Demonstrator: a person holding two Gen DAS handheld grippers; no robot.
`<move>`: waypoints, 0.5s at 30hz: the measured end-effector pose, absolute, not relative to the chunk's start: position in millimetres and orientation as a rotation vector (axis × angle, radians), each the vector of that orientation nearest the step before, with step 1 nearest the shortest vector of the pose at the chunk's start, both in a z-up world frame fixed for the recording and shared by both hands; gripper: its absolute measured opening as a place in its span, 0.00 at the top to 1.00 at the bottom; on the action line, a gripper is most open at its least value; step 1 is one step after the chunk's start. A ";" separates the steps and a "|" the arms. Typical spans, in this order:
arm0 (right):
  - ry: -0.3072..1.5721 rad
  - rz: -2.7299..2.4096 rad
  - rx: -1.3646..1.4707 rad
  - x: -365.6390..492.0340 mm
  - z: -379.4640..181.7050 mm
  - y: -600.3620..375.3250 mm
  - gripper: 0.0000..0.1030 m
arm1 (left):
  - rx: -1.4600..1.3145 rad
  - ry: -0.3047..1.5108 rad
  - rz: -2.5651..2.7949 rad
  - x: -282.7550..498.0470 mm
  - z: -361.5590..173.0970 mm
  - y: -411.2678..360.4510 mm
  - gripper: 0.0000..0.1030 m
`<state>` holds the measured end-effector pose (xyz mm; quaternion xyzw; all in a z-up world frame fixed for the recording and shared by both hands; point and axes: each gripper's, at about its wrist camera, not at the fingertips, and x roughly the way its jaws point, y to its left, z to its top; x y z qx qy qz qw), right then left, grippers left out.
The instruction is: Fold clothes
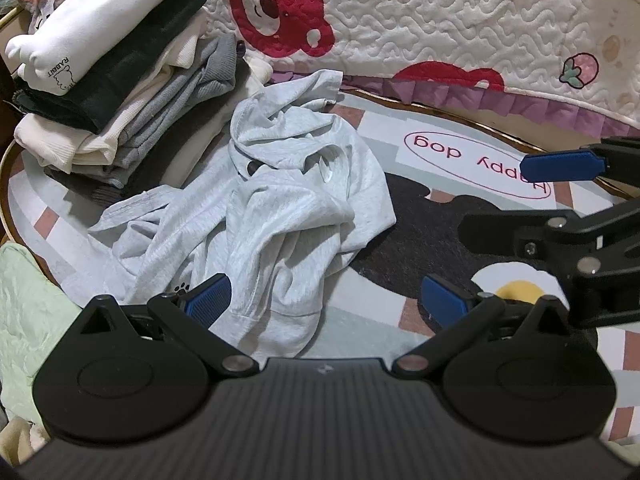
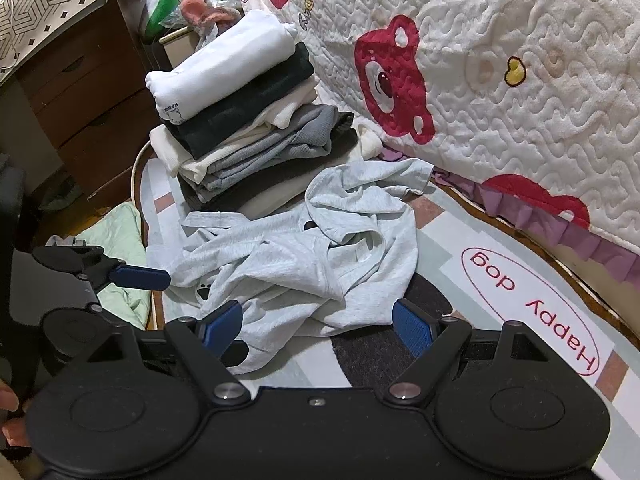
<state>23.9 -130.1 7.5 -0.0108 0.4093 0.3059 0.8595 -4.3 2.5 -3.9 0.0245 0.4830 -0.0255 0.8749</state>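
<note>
A crumpled light grey hoodie (image 1: 280,216) lies in a heap on the round mat (image 1: 400,320); it also shows in the right wrist view (image 2: 304,256). My left gripper (image 1: 326,300) is open and empty, low over the heap's near edge. My right gripper (image 2: 318,326) is open and empty, just above the hoodie's near hem. The right gripper's blue fingers (image 1: 560,166) show at the right of the left wrist view. The left gripper's blue finger (image 2: 140,276) shows at the left of the right wrist view.
A stack of folded clothes (image 1: 108,92) stands at the mat's far left, also in the right wrist view (image 2: 240,108). A quilted bear-print bedspread (image 1: 440,20) hangs behind. A pale green cloth (image 1: 28,300) lies at left. A wooden drawer unit (image 2: 80,92) stands beyond.
</note>
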 end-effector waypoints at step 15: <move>0.867 0.642 -0.012 22.6 6.6 -129.7 0.17 | 0.049 1.019 -0.061 -3.8 -4.1 2.1 0.00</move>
